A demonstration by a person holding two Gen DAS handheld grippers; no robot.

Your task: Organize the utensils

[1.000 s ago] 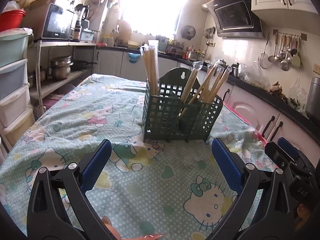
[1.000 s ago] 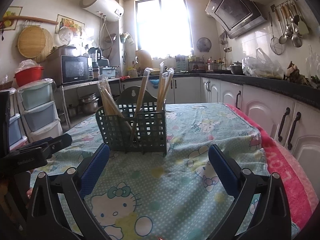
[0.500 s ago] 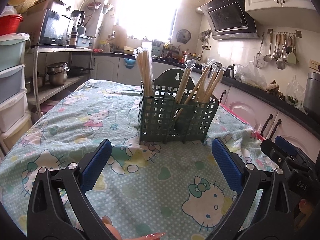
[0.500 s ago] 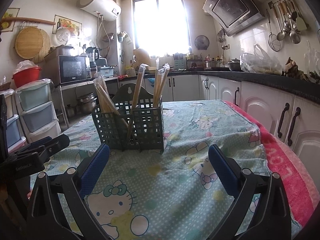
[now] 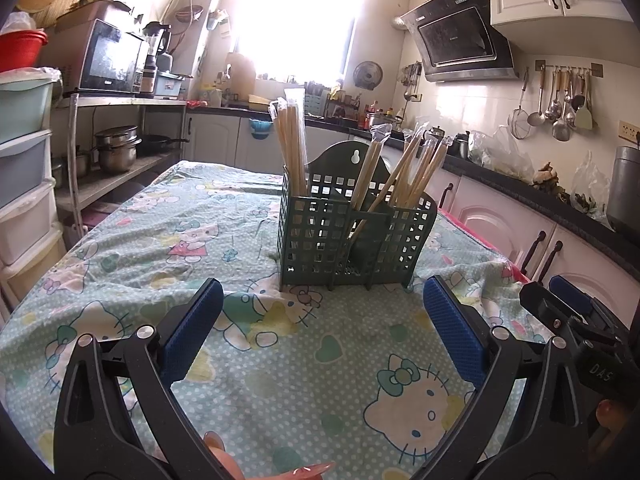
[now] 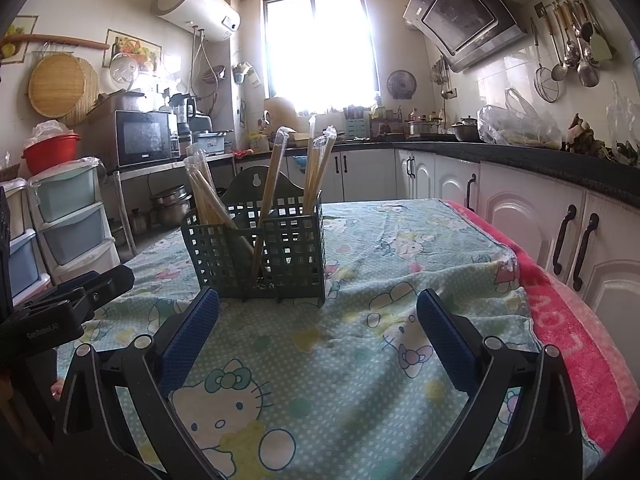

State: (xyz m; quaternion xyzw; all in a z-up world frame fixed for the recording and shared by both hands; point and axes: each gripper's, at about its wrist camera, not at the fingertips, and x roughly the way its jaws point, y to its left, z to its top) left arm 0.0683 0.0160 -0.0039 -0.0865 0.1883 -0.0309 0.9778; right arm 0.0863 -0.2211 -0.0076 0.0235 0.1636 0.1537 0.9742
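Chopsticks in clear plastic sleeves stand in a dark green slotted caddy (image 5: 352,236) in the middle of the table, on a pale green cartoon-cat tablecloth (image 5: 280,360). From the left wrist view, one tight bundle (image 5: 291,148) stands nearly upright in the caddy's left compartment, a single pair (image 5: 370,168) leans in the middle one, and several more pairs (image 5: 420,170) fan out to the right from the right compartment. The caddy's tall back panel carries a keyhole hanging slot.

The left gripper (image 5: 322,328) hangs low over the cloth just short of the caddy, its blue-padded jaws spread wide with nothing between them. The right gripper (image 6: 318,328) sits likewise, jaws wide apart and empty, a little back from the caddy.

The right wrist view catches the caddy (image 6: 256,248) from its other corner, so the bundle (image 6: 208,196) leans on the left and two pairs (image 6: 316,168) stand upright at the right. Only that view shows the pink towel edge (image 6: 568,328) along the table's right side and the white water heater (image 6: 196,6) high on the wall. Only the left view shows a fingertip at the bottom edge and the right gripper's body (image 5: 576,328) alongside.
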